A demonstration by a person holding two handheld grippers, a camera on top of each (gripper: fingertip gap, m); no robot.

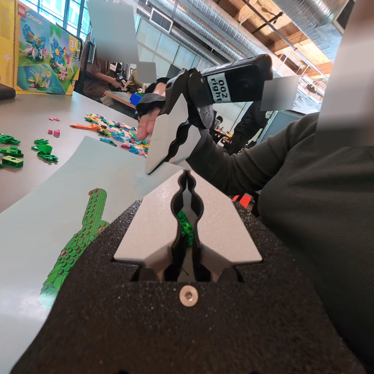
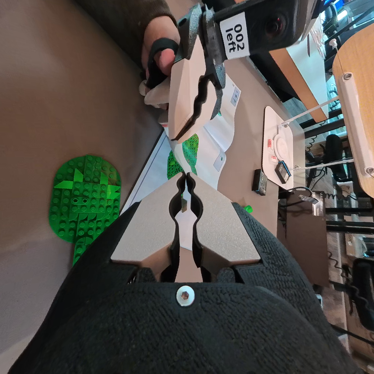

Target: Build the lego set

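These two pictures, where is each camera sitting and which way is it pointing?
Left wrist view: sits on the left gripper, facing across the instruction booklet towards the loose brick pile; shows the right gripper and a dark sleeve.
Right wrist view: sits on the right gripper, looking down at the table and the green built plate; shows the left gripper and a hand.
Shared: both grippers, booklet, table.

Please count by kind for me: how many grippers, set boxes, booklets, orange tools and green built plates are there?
Grippers: 2 (left, right)
Set box: 1
Booklet: 1
Orange tool: 1
Green built plate: 1
Total: 6
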